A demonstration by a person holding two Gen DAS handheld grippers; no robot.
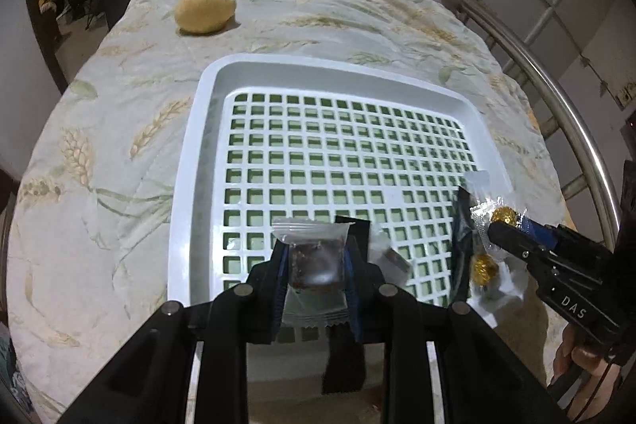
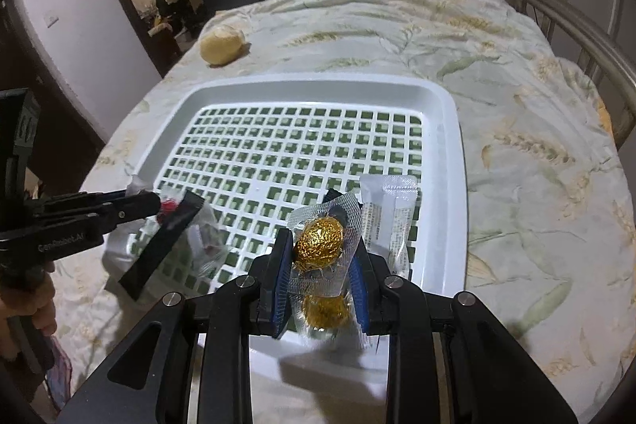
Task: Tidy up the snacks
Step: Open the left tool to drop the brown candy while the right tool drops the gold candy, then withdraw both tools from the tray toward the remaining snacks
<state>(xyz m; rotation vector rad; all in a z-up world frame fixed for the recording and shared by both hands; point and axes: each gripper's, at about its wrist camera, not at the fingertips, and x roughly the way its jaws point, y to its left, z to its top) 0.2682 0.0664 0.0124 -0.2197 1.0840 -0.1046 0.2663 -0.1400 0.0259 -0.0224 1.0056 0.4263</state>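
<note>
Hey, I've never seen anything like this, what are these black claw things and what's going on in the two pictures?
They are tools a person holds, one per hand, each with a camera looking along its two fingers. One picture comes from the left hand-held gripper, clamped on a clear packet with a dark brown snack. The other comes from the right hand-held gripper, clamped on a clear pack of gold foil balls. Both hover over a white plastic grid tray on a leaf-print cloth. A yellow round bun lies farther back.
</note>
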